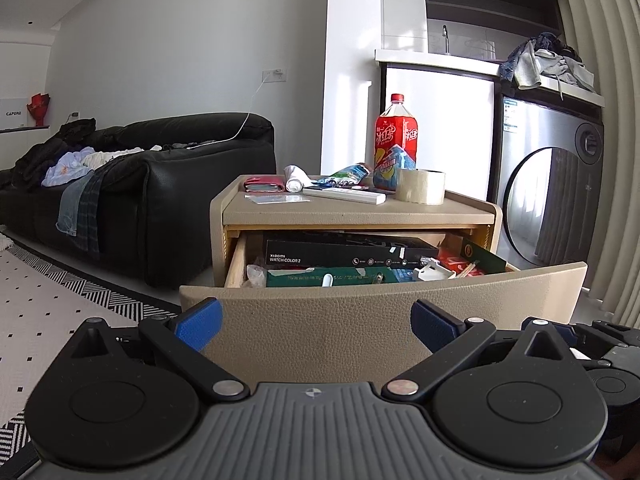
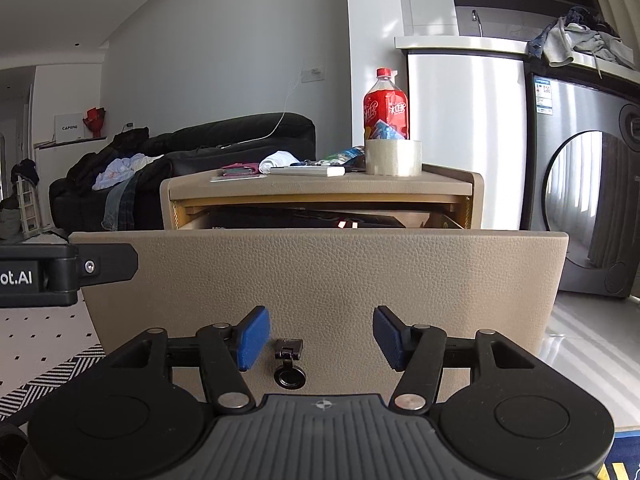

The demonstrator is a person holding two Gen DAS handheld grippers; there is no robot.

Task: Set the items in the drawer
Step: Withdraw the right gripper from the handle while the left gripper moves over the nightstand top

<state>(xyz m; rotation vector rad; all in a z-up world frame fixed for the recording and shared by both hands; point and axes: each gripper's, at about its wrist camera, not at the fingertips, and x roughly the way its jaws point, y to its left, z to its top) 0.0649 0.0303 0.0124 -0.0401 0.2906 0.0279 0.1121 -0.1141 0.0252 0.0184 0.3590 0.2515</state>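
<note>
from my left wrist camera, the left gripper [image 1: 316, 322] has its blue pads spread wide with nothing between them, facing the tan front of the drawer [image 1: 360, 312]. the drawer is pulled out of the nightstand [image 1: 256, 210] and crowded: a black watch box [image 1: 348, 252] lies across a green box [image 1: 332, 278]. on the nightstand top i see a tape roll [image 1: 421, 186], a red bottle [image 1: 395, 136], a long white box [image 1: 344, 195], a rolled white cloth [image 1: 295, 178] and a pink wallet [image 1: 264, 185].

from my right wrist camera, the right gripper [image 2: 320, 338] is also parted and empty, low against the drawer front, just above a small black latch [image 2: 289, 364]. the tape roll [image 2: 393, 158] stands in front of the bottle [image 2: 385, 106].
</note>
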